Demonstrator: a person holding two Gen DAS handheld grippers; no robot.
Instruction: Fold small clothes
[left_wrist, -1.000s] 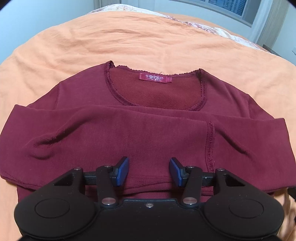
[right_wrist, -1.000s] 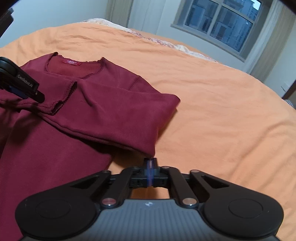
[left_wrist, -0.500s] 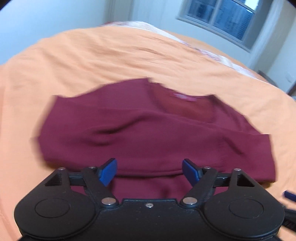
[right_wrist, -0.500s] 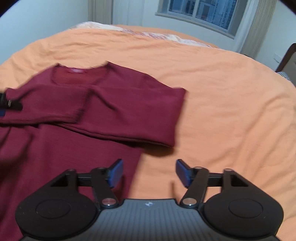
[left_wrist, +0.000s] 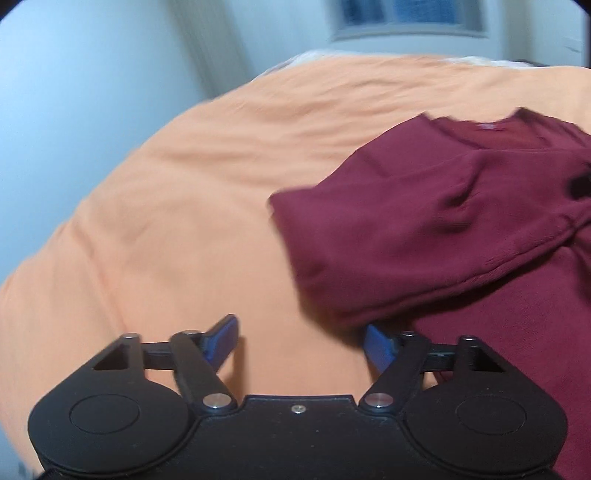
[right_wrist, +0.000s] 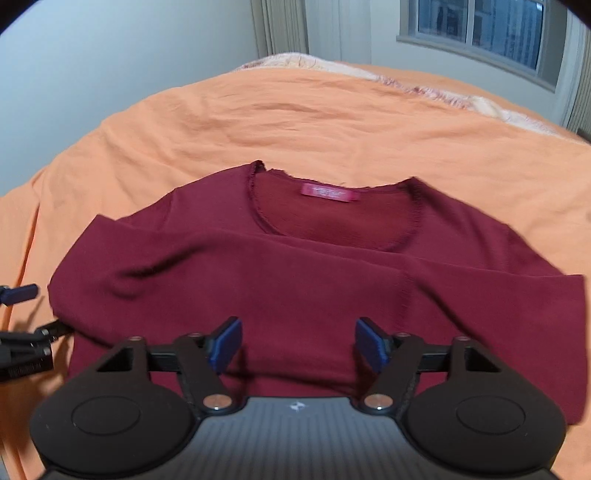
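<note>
Maroon top (right_wrist: 295, 280) flat mid-bed (right_wrist: 295, 110), both sleeves folded across chest. Body fold left. Left gripper (left_wrist: 301, 341), right gripper (right_wrist: 297, 343) spread, empty.

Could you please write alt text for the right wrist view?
A maroon long-sleeved top lies on an orange bedspread, both sleeves folded across its front. The right hand-held gripper hovers open above it, with a window behind.
</note>
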